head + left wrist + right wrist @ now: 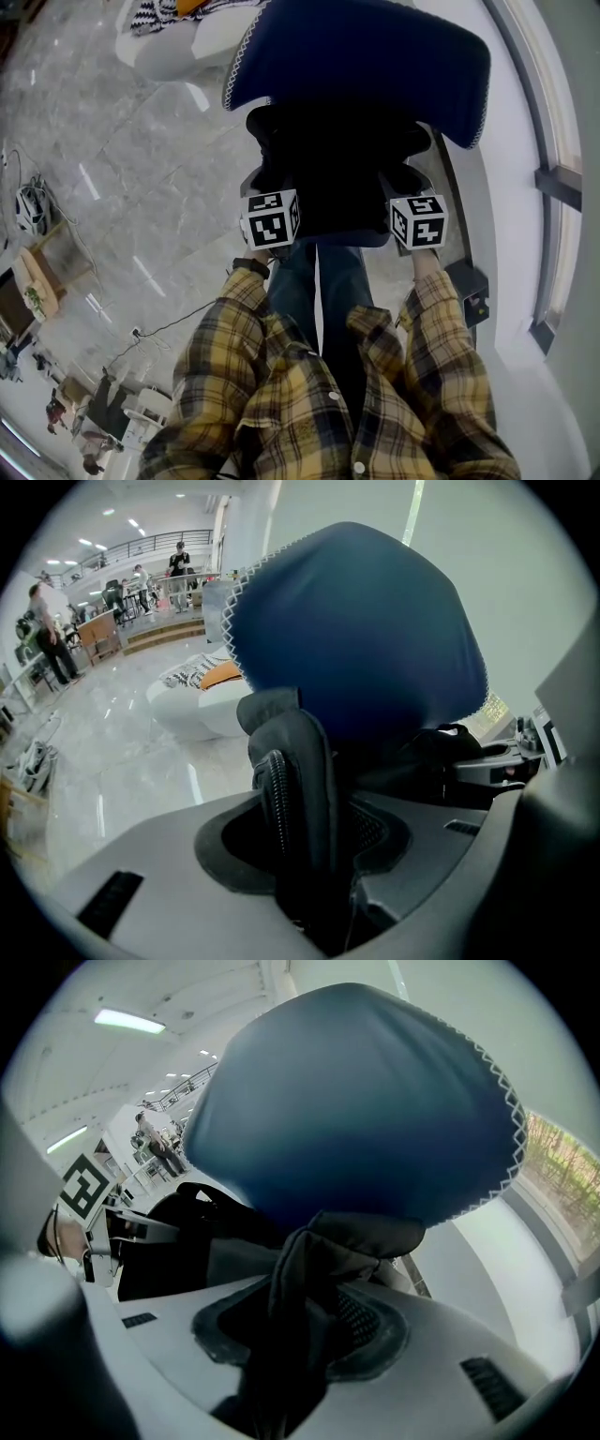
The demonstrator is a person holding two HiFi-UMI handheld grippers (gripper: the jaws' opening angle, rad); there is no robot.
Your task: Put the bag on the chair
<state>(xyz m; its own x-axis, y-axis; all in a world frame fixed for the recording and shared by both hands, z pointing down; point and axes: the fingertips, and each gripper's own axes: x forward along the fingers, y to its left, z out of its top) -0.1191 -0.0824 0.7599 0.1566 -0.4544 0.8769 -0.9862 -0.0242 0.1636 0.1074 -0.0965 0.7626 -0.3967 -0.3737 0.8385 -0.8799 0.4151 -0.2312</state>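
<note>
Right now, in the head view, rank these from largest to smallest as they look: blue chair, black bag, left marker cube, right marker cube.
1. The chair.
2. The bag.
3. The left cube and right cube look alike, so I won't rank them.

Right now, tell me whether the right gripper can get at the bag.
Probably yes: a fold of the bag already stands between the right gripper's jaws, which look parted around it, with nothing else in the way. The bag sits on the chair.
</note>
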